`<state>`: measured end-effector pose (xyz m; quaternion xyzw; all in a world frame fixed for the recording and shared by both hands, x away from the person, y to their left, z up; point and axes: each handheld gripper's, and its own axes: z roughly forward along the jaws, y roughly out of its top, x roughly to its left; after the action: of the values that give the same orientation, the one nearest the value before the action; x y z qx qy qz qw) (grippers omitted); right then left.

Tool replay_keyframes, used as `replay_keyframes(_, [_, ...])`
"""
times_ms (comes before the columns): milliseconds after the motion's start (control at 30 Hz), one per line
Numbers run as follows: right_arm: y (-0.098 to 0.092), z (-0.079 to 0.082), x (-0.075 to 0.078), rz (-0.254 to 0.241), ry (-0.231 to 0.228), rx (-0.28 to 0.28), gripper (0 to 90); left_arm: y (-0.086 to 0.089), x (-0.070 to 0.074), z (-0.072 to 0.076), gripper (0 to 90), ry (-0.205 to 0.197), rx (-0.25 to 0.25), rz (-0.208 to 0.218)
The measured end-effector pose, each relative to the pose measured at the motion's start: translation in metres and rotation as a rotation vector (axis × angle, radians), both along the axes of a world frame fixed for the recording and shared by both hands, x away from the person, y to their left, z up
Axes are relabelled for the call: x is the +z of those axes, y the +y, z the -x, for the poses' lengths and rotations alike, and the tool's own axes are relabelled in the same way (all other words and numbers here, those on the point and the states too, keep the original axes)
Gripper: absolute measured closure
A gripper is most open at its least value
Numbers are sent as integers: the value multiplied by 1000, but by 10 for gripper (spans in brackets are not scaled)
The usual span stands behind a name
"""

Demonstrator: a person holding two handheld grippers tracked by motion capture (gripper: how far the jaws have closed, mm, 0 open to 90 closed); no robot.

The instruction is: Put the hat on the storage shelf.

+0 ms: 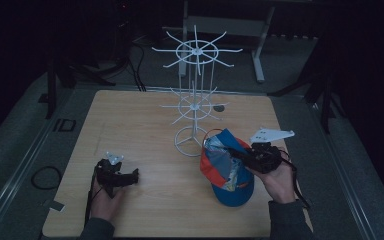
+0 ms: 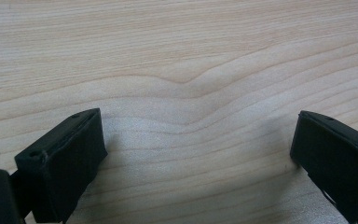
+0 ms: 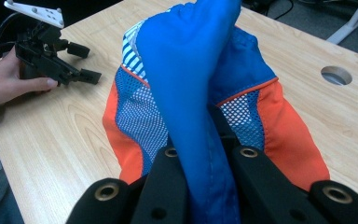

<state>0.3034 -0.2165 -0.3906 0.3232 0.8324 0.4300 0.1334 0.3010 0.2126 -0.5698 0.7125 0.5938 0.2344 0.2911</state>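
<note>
The right gripper (image 3: 204,154) has its jaws clamped tight on a fold of blue fabric at the cap (image 3: 200,93), pinching the cloth so that it stands up in a ridge between them. Outward from that pinch the cap spreads into panels: solid blue cloth, blue mesh with small holes, orange sections at both sides edged with thin orange piping, and a patch of blue-and-white stripes near the top. In the high view the cap (image 1: 227,172) hangs from that grip with its blue brim (image 1: 235,192) low against the wooden table (image 1: 145,115), just in front of and right of the round base of the white wire rack (image 1: 195,100).

The left gripper (image 1: 130,176) rests well to the left of the rack's base, its jaws spread wide with bare wood grain between them, and the left hand (image 1: 106,200) wraps its rear.

A round hole (image 3: 336,75) in the tabletop lies beyond the cap.
</note>
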Motion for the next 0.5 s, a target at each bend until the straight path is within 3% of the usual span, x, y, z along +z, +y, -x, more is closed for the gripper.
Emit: replay_keyframes(500, [-5, 5, 18, -16, -57, -13, 884, 0, 0, 0, 35, 2, -2, 0])
